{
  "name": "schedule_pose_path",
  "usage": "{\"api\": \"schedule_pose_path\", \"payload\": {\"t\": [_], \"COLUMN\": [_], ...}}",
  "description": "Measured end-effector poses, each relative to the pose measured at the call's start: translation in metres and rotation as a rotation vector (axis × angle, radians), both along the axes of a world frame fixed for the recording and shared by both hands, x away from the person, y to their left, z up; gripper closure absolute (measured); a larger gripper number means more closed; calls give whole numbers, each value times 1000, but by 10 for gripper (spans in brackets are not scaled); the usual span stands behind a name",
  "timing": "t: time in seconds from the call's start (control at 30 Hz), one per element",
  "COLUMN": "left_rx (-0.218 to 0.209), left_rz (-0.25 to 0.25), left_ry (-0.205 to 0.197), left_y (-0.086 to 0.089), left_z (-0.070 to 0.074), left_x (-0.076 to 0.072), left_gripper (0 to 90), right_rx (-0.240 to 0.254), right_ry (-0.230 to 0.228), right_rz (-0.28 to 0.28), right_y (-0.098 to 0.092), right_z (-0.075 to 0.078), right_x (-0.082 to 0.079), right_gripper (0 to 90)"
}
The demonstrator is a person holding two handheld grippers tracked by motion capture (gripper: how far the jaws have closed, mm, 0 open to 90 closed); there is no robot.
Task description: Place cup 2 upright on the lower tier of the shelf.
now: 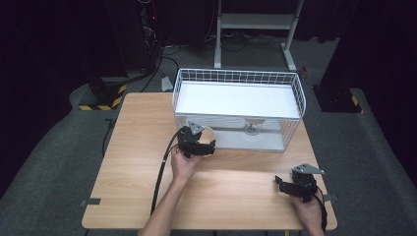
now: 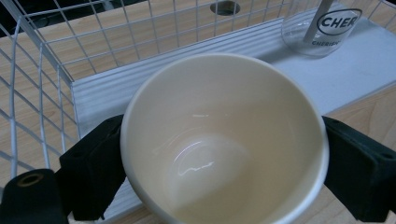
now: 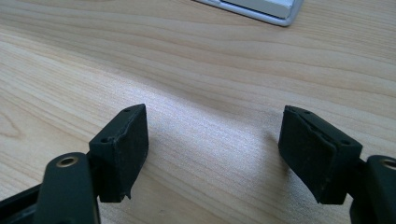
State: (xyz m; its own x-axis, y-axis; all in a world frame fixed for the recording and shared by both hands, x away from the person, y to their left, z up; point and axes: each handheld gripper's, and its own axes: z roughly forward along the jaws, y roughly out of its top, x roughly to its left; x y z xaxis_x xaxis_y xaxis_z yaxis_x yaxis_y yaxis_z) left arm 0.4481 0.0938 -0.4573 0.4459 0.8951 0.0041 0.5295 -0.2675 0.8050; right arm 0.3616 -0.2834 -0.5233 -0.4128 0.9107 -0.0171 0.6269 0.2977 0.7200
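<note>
The left gripper (image 1: pixel 196 142) reaches far from mid-table, jaws spread wide and clamped, while the right gripper (image 1: pixel 295 186) rests near right, jaws parted and empty.

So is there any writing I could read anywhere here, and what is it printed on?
"CHER": big dark letters in an oval badge on the clear glass cup standing in the white wire basket; the word is cut off at the glass's edge.
"CHERISH": smaller line under that badge, blurred and partly cut off, so this reading is uncertain.
The cream ceramic bowl carries no writing.
</note>
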Motion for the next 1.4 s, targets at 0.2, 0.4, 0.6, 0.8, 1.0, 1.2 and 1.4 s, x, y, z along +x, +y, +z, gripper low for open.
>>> {"api": "schedule_pose_path", "payload": {"t": [0.2, 0.4, 0.6, 0.8, 1.0, 1.2, 1.4], "left_rx": [-12, -17, -13, -5, -12, -26, -33], "left_rz": [2, 5, 20, 24, 35, 26, 30], "left_ry": [-9, -24, -28, -42, -43, -43, -37], "left_y": [1, 0, -4, -7, -9, -6, -6], "left_z": [-1, -3, -4, -6, -7, -6, -6], "left_x": [3, 6, 11, 15, 17, 18, 18], "left_gripper": [104, 104, 103, 102, 101, 101, 101], "right_rx": [0, 0, 0, 2, 2, 2, 1], "right_ry": [0, 0, 0, 2, 2, 4, 4], "right_rz": [0, 0, 0, -2, -2, -5, -5], "right_y": [0, 0, 0, 0, 0, 0, 0], "right_z": [0, 0, 0, 0, 0, 0, 0], "right_x": [0, 0, 0, 0, 0, 0, 0], "right_gripper": [244, 244, 244, 244, 244, 244, 244]}}
